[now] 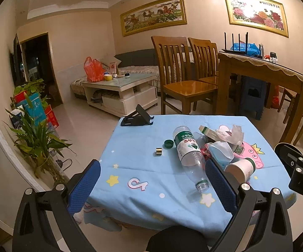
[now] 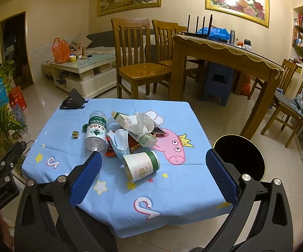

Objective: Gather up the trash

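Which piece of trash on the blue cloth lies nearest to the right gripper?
The paper cup with the green band, on its side; the bottle and tissue lie farther back.

A black phone stand (image 1: 137, 117) is sitting on the far left corner of the blue cloth (image 1: 151, 184) covering the bench. Wooden chairs (image 2: 138, 63) are standing beside a big wooden table (image 2: 224, 56). An orange bag (image 1: 93, 69) is resting on the white coffee table (image 1: 120, 88). Green plants (image 1: 36, 138) are growing by the left wall. Two framed pictures (image 2: 237, 2) are hanging on the wall.
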{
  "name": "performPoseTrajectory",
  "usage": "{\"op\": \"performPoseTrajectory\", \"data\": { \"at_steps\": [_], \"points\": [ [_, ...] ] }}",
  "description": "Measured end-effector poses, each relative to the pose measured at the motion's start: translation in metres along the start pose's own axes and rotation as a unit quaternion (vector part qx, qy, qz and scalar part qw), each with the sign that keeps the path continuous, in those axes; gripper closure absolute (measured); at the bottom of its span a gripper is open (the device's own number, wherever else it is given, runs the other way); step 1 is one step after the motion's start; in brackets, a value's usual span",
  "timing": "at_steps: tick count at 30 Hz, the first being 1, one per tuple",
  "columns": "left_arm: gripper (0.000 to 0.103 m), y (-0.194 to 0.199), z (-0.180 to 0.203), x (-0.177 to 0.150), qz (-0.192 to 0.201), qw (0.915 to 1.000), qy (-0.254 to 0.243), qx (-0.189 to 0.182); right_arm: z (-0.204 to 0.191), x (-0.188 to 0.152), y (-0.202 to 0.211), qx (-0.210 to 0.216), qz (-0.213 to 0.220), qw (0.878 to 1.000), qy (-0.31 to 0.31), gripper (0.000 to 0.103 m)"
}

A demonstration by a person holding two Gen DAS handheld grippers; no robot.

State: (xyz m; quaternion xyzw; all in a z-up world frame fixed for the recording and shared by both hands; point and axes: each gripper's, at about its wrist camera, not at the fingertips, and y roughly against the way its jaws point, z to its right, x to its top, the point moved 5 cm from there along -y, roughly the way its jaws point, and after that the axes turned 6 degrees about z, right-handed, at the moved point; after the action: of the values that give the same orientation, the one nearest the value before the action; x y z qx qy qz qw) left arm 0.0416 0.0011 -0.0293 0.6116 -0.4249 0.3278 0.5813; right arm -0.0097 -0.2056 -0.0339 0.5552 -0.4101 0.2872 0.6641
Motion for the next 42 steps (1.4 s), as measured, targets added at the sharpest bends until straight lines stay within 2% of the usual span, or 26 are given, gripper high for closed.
{"op": "performPoseTrajectory", "data": {
  "at_steps": [42],
  "points": [
    [0.007, -0.007, 0.014, -0.007, -0.013, 0.9998, -0.009, -0.007, 0.008, -0.004, -0.003, -0.001, -0.007, 1.000, -0.004, 0.005]
  ]
}}
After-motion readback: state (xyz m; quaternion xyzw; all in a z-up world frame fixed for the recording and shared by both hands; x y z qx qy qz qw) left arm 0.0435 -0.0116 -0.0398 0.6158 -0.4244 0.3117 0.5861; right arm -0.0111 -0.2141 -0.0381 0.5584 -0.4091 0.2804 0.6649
